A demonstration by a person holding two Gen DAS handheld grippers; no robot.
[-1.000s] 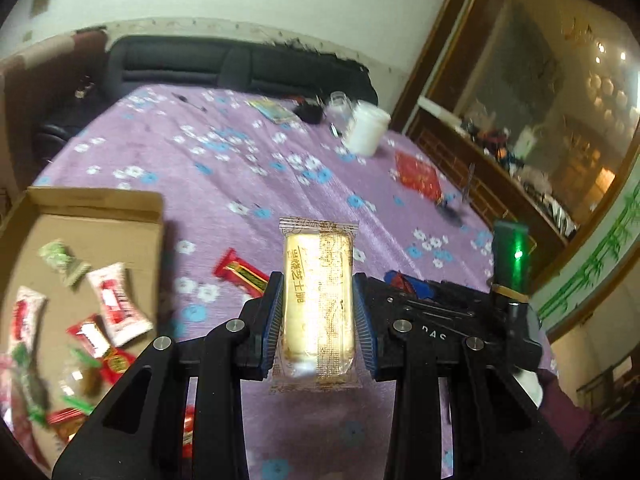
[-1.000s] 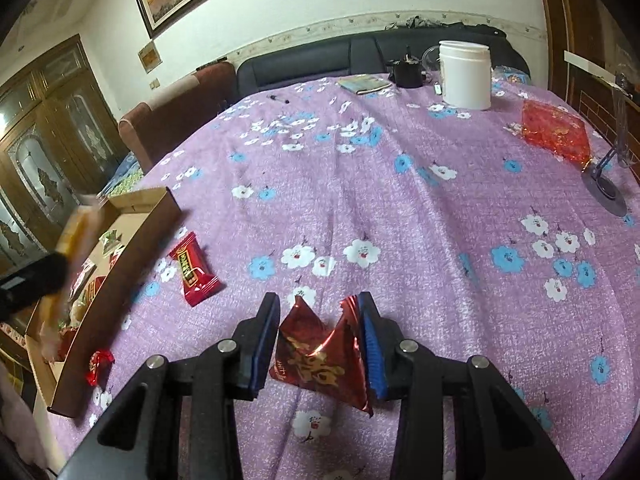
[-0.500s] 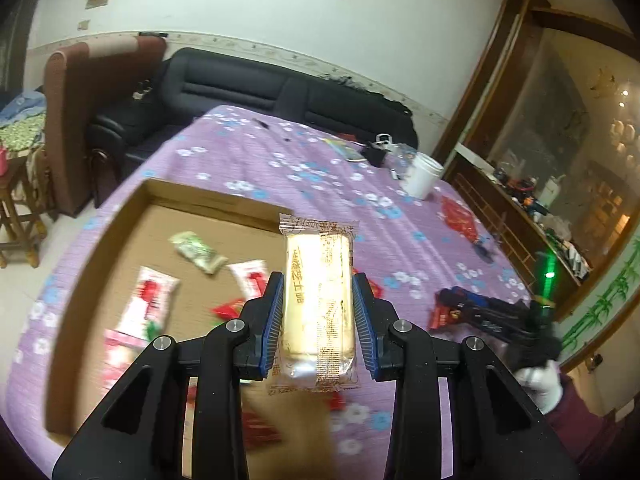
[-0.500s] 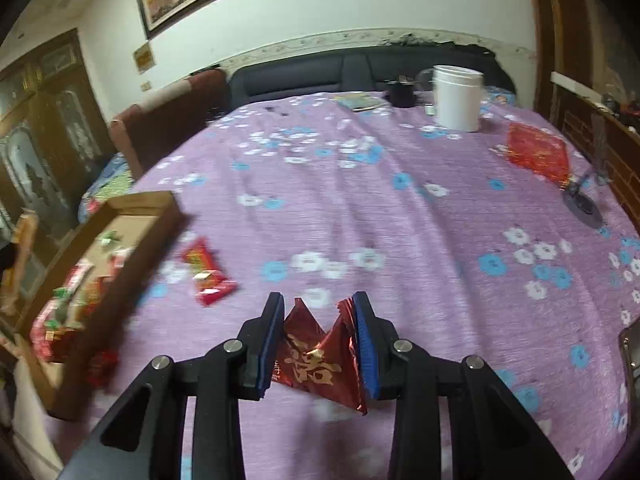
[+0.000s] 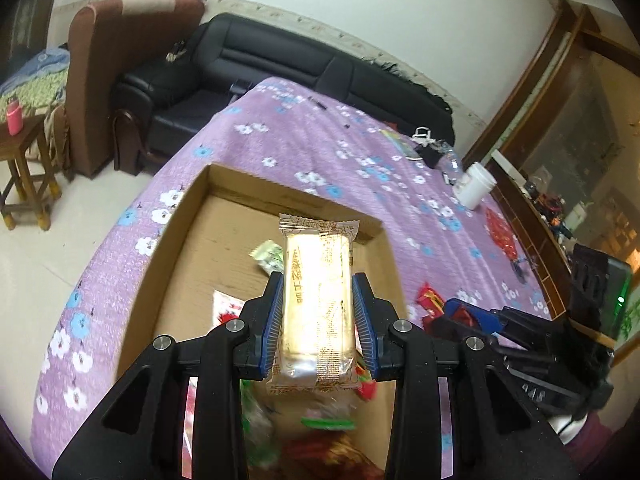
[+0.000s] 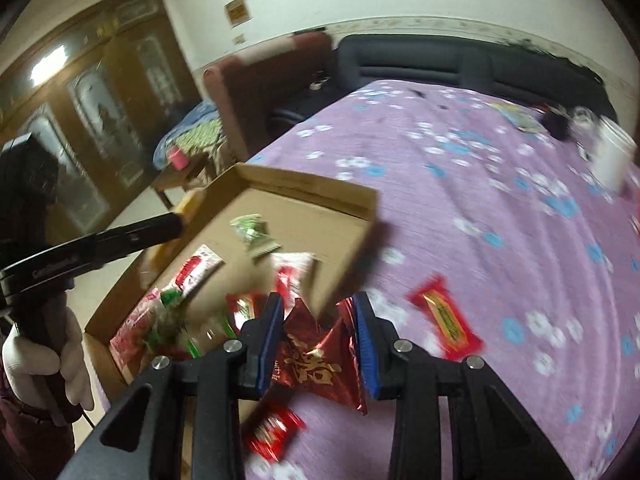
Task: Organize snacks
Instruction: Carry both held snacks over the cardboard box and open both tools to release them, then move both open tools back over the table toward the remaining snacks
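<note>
My left gripper [image 5: 318, 280] is shut on a yellow cake packet [image 5: 316, 264], held upright over the open cardboard box [image 5: 172, 240]. Several snack packets lie in the box, among them a green one [image 5: 268, 254]. My right gripper [image 6: 319, 300] is shut on a red foil packet [image 6: 316, 356] with gold characters, at the near right corner of the box [image 6: 308, 184]. On the purple cloth lie a red bar packet [image 6: 444, 320] to the right of the box and another red packet [image 6: 274, 432] below the jaws. The right wrist view shows the left gripper [image 6: 184, 216] at the box's left wall.
A white jar [image 5: 474, 190] and a red foil bag [image 5: 500, 232] stand far right on the flowered table. A black sofa [image 5: 280, 64] and brown armchair [image 5: 120, 60] lie behind it. Left of the table stands a wooden stool [image 5: 24, 168]. A gloved hand [image 6: 72, 356] holds the left gripper.
Both grippers swung left across the table with their packets. The left one now hangs over the box; the right one has risen and reached the box's corner.
</note>
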